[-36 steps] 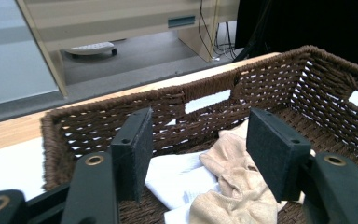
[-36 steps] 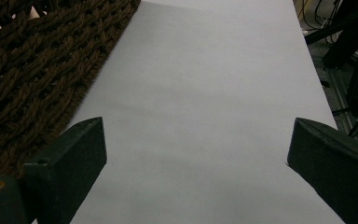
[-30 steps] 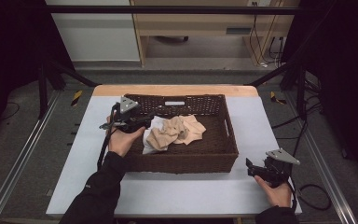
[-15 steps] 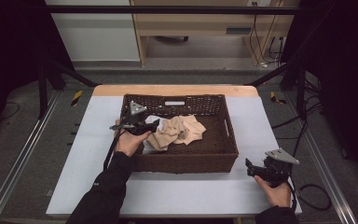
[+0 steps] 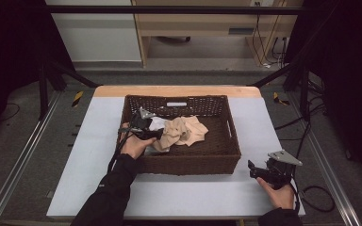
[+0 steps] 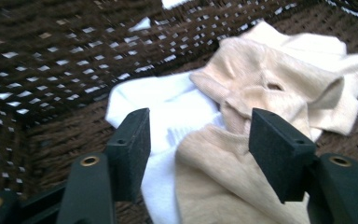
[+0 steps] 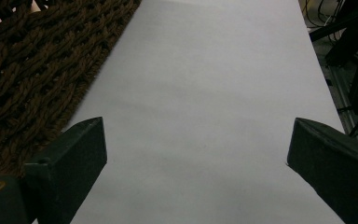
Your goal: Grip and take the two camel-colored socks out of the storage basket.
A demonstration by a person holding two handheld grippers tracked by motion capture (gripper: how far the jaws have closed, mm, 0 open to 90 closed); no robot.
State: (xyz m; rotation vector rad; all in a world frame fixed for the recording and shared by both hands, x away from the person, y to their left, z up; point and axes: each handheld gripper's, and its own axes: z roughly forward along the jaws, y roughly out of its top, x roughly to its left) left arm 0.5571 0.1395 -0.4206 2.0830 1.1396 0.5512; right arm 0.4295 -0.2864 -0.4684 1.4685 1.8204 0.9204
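The left claw (image 6: pixel 196 135) is inside the basket (image 5: pixel 226 155), jaws spread, with the cloths right ahead of it and between its jaws. The beige cloth (image 6: pixel 279 88) lies crumpled in front and toward its right jaw; the white cloth (image 6: pixel 168 112) lies partly under it, in front and toward the left jaw. The jaws straddle the seam where beige overlaps white, and I cannot tell whether they touch the fabric yet.

The right claw (image 5: pixel 264 170) rests on the desk (image 5: pixel 94 141), jaws spread wide on nothing, with bare desk ahead of it and the basket's outer wall off to its left.

This looks like the reach-and-grasp step: the left claw is lined up to take a cloth out of the basket. The next move likely calls for lowering a little, then closing on a raised fold of the beige cloth alone, since a deep bite here could catch both layers. The lift then has to clear the basket wall.
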